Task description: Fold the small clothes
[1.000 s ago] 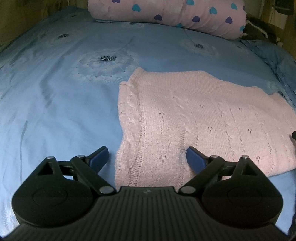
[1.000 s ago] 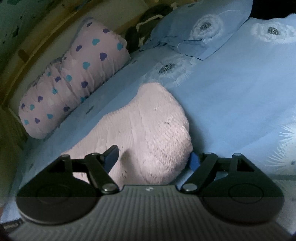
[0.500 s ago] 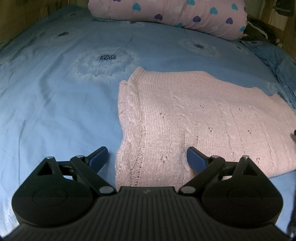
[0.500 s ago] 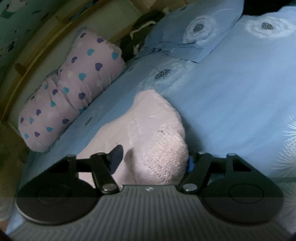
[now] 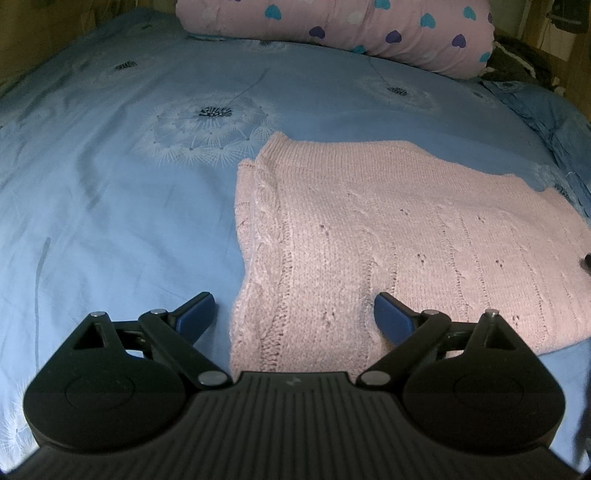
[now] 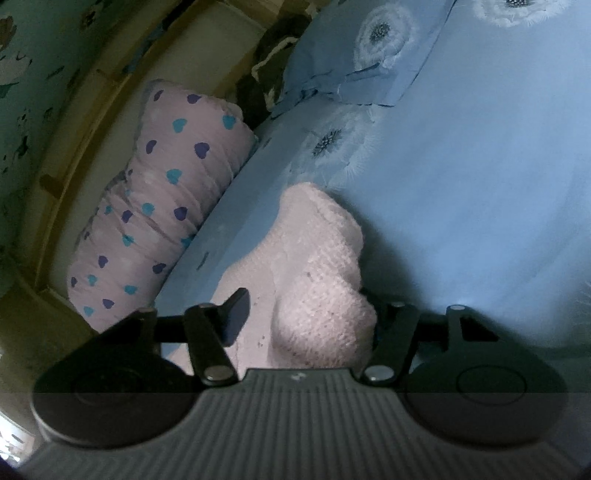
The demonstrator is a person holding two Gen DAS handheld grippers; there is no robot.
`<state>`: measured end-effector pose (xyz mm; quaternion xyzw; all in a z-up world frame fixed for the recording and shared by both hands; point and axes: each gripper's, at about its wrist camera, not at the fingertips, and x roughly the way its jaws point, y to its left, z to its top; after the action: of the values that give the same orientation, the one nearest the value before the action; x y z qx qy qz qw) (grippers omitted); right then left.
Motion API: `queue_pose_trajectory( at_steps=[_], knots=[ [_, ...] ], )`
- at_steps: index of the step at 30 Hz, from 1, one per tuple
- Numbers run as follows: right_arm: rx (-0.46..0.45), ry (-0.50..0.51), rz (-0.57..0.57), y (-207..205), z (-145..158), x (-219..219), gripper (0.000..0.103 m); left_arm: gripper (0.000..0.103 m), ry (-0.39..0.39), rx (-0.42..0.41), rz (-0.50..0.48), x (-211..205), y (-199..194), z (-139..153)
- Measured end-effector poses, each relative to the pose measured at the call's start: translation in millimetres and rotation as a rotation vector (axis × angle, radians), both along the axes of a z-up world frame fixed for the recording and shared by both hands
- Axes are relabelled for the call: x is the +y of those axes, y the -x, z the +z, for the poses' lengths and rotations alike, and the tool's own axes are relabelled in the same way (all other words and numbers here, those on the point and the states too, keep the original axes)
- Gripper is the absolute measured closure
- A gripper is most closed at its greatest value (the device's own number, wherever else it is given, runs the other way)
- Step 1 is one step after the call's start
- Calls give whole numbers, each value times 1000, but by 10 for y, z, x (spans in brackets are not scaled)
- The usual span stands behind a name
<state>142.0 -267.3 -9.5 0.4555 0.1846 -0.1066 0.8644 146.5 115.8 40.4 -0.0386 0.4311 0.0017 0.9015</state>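
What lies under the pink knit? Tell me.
The knit lies on the blue dandelion sheet, which shows all round it. Whatever is directly beneath it is covered.

Pale pink cable-knit sweater [image 5: 406, 229], light blue bedsheet [image 5: 110, 192] printed with white dandelion heads, pink bolster pillow [image 5: 351, 26] dotted with purple, teal and white hearts, blue-padded black left gripper [image 5: 294, 314].

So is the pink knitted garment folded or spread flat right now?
Folded: the pink knitted garment shows a doubled layer along its left edge on the blue bedsheet.
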Motion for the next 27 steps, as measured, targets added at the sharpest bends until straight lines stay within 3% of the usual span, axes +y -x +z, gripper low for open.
queue_pose_trajectory(
  at_steps=[2, 4, 13, 27],
  knots=[
    [12, 2, -16, -3, -26, -29, 64, 7, -1, 0, 0, -2, 0, 3],
    [18, -5, -20, 5, -63, -63, 69, 7, -2, 0, 0, -2, 0, 2],
    [43, 61, 1, -18, 45, -33, 71, 7, 7, -24, 10, 59, 9, 90],
    [-27, 297, 116, -204, 775, 412, 72, 7, 25, -45, 65, 250, 46, 218]
  ],
)
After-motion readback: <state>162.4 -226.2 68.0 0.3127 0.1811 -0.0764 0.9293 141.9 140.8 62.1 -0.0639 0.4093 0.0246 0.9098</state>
